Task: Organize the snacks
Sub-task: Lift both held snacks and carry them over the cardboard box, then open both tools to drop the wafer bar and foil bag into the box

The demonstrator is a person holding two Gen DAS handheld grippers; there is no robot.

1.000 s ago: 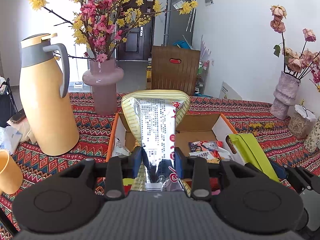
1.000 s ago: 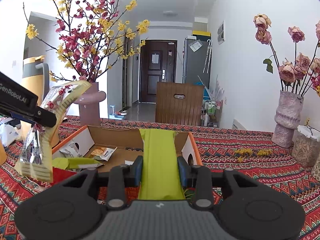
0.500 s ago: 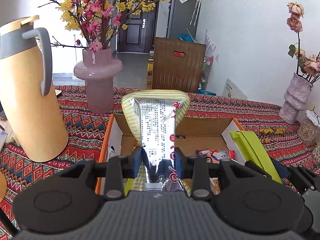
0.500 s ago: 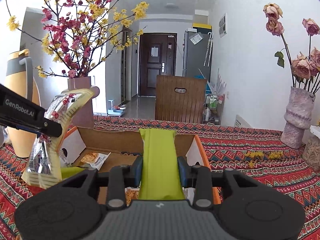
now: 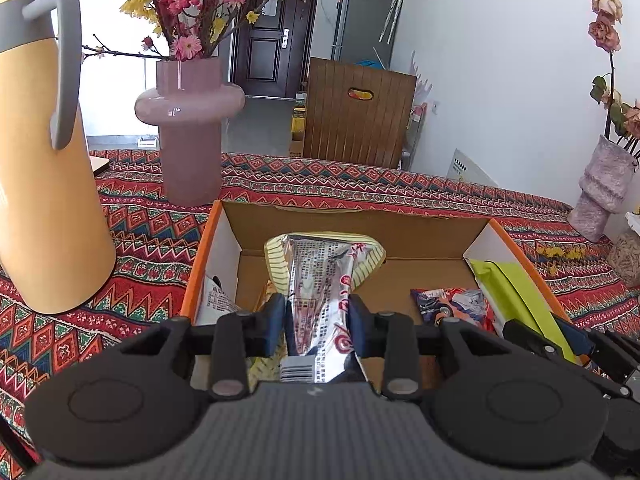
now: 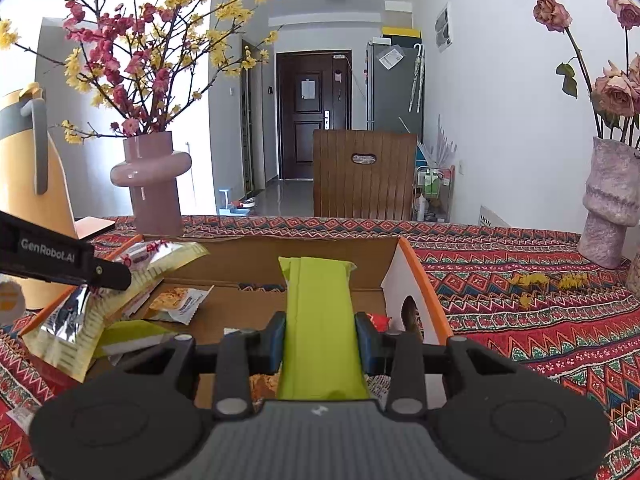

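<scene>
Counting tongs: we see two, left tongs point(image 5: 316, 318) clamping silver packet point(image 5: 320, 280), right tongs point(image 6: 320, 338) clamping green packet point(image 6: 318, 312).
Box: one cardboard box point(image 5: 352, 216); its near contents are hidden.

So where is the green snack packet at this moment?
The green snack packet is clamped in the right gripper, over the right end of the cardboard box, near its orange-edged wall.

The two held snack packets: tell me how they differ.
The silver-and-yellow packet is shiny foil with print and a striped yellow edge; the green packet is plain, matte lime. The left gripper holds the silver one, the right gripper the green. Both are clamped over the open cardboard box.
</scene>
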